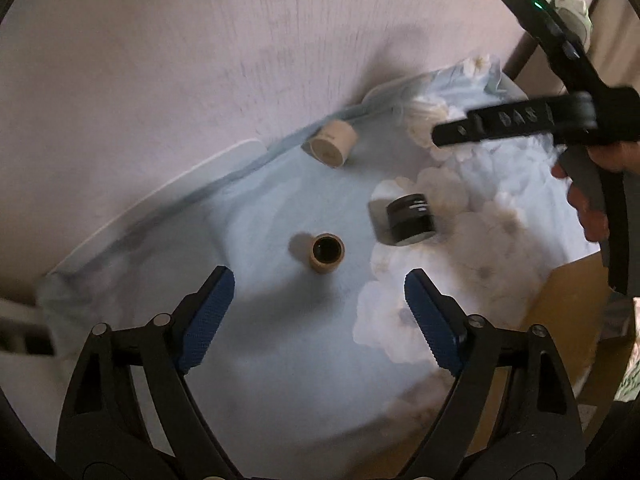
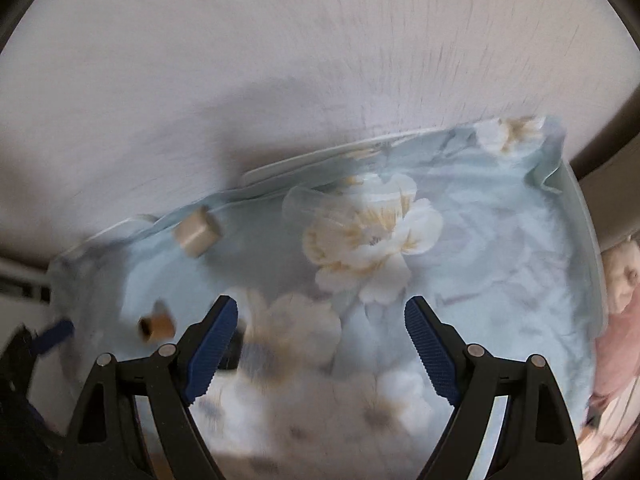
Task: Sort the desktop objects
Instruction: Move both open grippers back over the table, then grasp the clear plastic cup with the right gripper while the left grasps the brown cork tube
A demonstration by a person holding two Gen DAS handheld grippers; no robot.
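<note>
Left gripper (image 1: pixel 320 300) hangs with its jaws spread wide and nothing between them, ribbed blue pads (image 1: pixel 210 312) facing inward over the cloth. Right gripper (image 2: pixel 322 340) is just the same: jaws well apart, empty, black hinged arms with blue textured faces.

Ahead of the left jaws stands a small tan tube (image 1: pixel 327 253), upright, dark open mouth showing, looks like cardboard or wood. Beyond it to the right, a squat black jar (image 1: pixel 410 219) tipped on its side, glossy, with a band of pale lettering too blurred to read. Farther back, near the cloth's edge, a beige cylinder (image 1: pixel 330 143) lies on its side, matte and plain.

Everything rests on a pale blue cloth (image 1: pixel 260 380) printed with big cream flowers, soft and slightly rumpled, spread over a white tray-like rim (image 2: pixel 584 216) against a streaky pinkish wall.

My read: the sort has barely begun. All three pieces sit loose and well apart, none gathered, none gripped. A brown box corner (image 1: pixel 560 312) shows at the right of the left view, possibly the destination.
</note>
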